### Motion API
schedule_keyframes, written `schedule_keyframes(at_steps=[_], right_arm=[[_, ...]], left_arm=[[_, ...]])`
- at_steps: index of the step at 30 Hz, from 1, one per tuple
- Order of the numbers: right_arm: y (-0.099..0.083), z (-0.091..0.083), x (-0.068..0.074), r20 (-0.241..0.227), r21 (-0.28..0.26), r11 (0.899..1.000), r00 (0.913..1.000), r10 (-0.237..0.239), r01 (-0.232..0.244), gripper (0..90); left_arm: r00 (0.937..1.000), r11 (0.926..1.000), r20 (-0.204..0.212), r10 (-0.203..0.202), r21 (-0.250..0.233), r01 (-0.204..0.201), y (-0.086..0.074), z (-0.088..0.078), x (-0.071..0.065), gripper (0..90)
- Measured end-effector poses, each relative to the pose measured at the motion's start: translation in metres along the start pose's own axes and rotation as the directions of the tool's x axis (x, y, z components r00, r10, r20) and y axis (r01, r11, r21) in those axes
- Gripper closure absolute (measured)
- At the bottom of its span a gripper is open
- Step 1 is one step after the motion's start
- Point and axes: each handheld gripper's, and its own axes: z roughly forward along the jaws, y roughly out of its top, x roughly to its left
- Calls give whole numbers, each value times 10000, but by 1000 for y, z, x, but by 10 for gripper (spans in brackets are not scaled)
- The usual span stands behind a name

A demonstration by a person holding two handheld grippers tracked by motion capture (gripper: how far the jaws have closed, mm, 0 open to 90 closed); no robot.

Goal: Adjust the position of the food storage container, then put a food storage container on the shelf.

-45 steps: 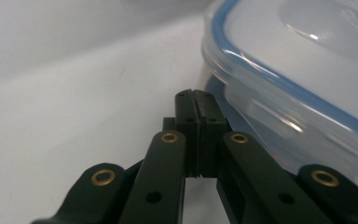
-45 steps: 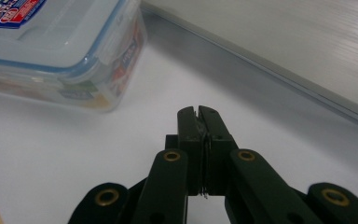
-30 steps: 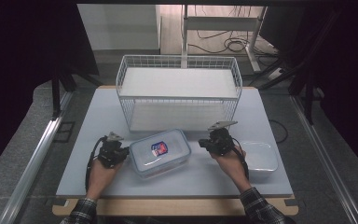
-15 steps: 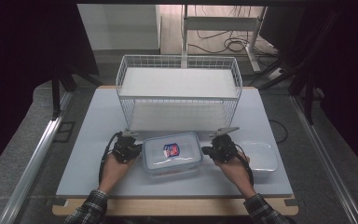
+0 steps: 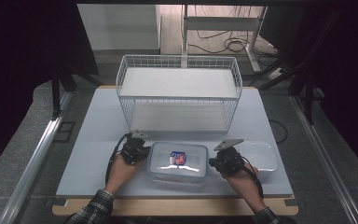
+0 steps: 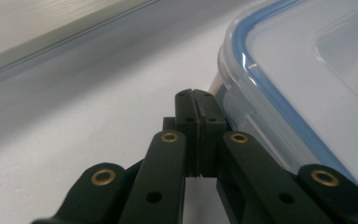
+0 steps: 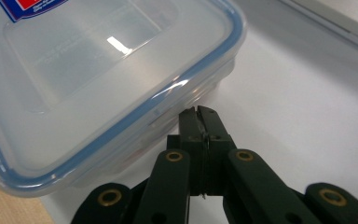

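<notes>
High view: lidded container (image 5: 178, 162) lies long axis left-right between left gripper (image 5: 134, 150) and right gripper (image 5: 225, 161), both clenched empty, each pressing one short end.

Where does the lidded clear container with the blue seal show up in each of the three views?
High view: the container sits near the table's front edge, between the left gripper and the right gripper.
Left gripper view: its corner takes up the right side, beside the shut jaws.
Right gripper view: it covers the upper left, above the shut jaws.
Shared landmark: the lid's blue seal.
</notes>
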Motion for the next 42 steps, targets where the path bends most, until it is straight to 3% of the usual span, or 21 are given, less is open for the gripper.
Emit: schedule_keyframes(at_steps=[5, 14, 16, 19, 24, 30, 36, 42], right_arm=[[1, 2, -2, -2, -16, 10000, 10000, 81, -81, 894], [5, 6, -8, 200, -29, 9998, 9996, 198, -198, 894], [4, -2, -9, 322, -190, 9998, 9994, 104, -98, 868], [2, -12, -11, 437, -411, 9991, 9990, 90, -72, 842], [-5, -28, -16, 194, -812, 9964, 9995, 246, -230, 702], [-11, -35, -11, -152, -1197, 9925, 9996, 243, -260, 423], [-14, -39, -10, -350, -1696, 9847, 9987, 358, -412, 255], [-12, -38, -10, -541, -1982, 9786, 9975, 457, -556, 157]], left_arm=[[9996, 9994, 40, -270, 199, 269, -9, -10, -5, 884], [9999, 9980, -107, -32, 639, 39, -18, -16, -22, 863], [9998, 9988, -188, -1, 481, 10, -19, -23, -19, 792], [9996, 9992, -135, -243, -311, 238, -23, -39, -8, 732], [9996, 9957, -187, -220, -902, 202, -36, -57, 0, 498], [9995, 9934, -169, -248, -1122, 227, -48, -66, 0, 242], [9995, 9909, 73, -304, -1313, 311, -47, -70, -3, 121], [9998, 9912, 132, 125, -1320, -107, -47, -68, -7, 105]])
